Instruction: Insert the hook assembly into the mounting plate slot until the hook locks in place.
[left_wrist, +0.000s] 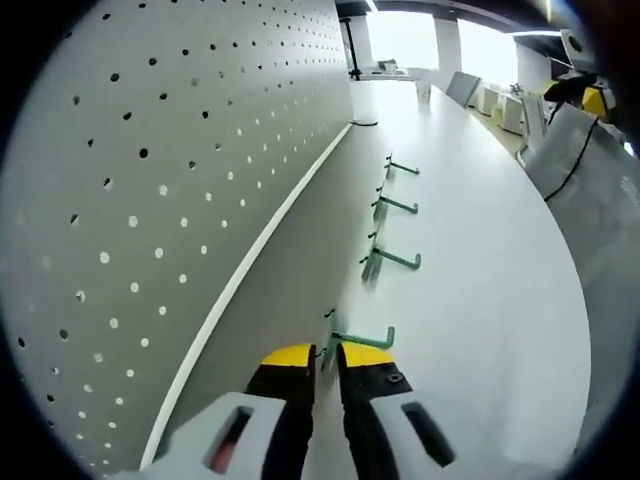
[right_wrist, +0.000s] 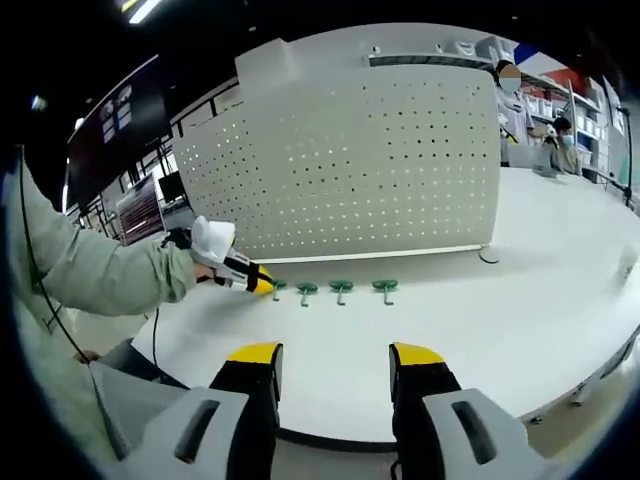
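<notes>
My left gripper (left_wrist: 327, 358) sits low at the near end of the row, its yellow tips drawn narrow and reaching the first green hook (left_wrist: 360, 340). The hook's stem runs off to the right of the tips, so I judge I am at it but not yet gripping; whether a pad touches it I cannot tell. To do this well I should close on the stem near its back plate, keep it level, and lift without knocking its neighbours. My right gripper (right_wrist: 334, 362) hangs back over the table (right_wrist: 480, 330) with its tips wide apart and nothing between them, well away from the work.

Beyond the first hook, three more hooks (left_wrist: 392, 259) lie in a line along the foot of the pegboard (left_wrist: 150, 180), which stands upright to the left. In the right gripper view the same four hooks (right_wrist: 342, 288) lie just in front of the board, with my left gripper (right_wrist: 262, 284) at the leftmost.

Hard to read: the hooks' back tabs are small and edge-on, so I cannot make out how they lock. Which hole or slot is meant is not clear. The far table is washed out by window light.
</notes>
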